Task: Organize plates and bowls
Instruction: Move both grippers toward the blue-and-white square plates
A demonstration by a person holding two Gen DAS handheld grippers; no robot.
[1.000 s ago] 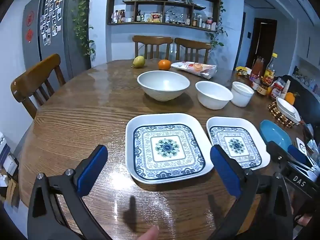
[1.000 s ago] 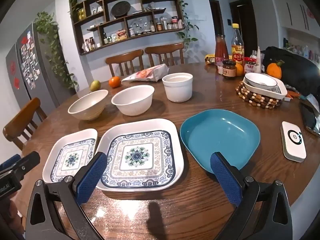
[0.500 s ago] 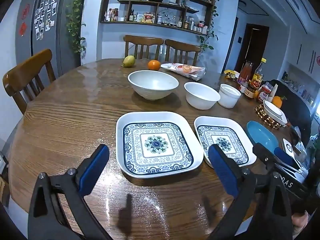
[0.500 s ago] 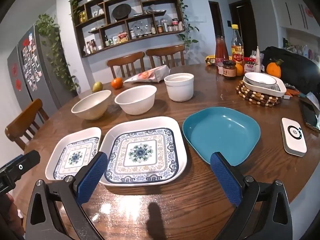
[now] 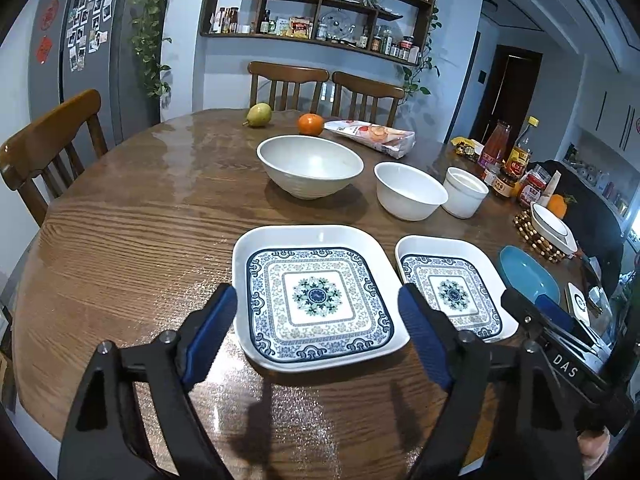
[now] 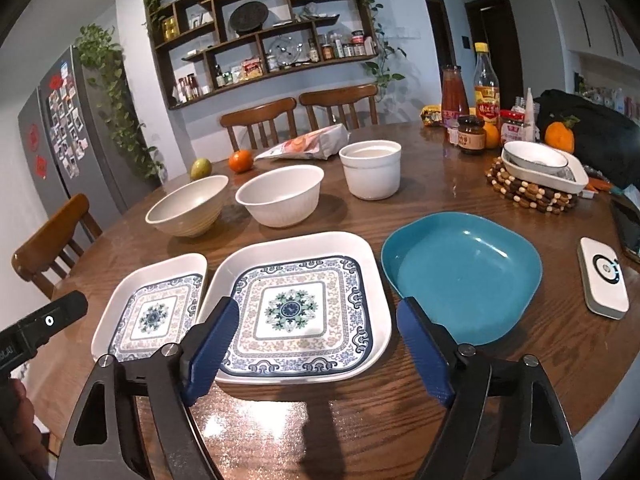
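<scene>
Two square white plates with blue patterns lie side by side near the table's front edge: the left one point(image 5: 316, 294) point(image 6: 154, 308) and the right one point(image 5: 450, 286) point(image 6: 298, 306). A teal plate point(image 6: 460, 272) point(image 5: 528, 274) lies right of them. Behind stand a wide bowl point(image 5: 310, 166) point(image 6: 188, 206), a white bowl point(image 5: 410, 190) point(image 6: 282, 196) and a white cup-shaped bowl point(image 5: 466, 192) point(image 6: 372, 170). My left gripper point(image 5: 318, 338) is open and empty above the front edge of the left plate. My right gripper point(image 6: 316, 344) is open and empty over the right plate's front edge.
A pear point(image 5: 258, 114), an orange point(image 5: 310, 124) and a snack bag point(image 5: 372, 136) lie at the back. Bottles and jars point(image 6: 476, 108) stand back right, beside a dish on a beaded trivet point(image 6: 536, 176). A white device point(image 6: 604, 278) lies at the right edge. Chairs surround the round wooden table point(image 5: 120, 240).
Both grippers moved slightly forward and lower toward the patterned plates. Their jaws have narrowed a little but stay open. No dish has moved.
</scene>
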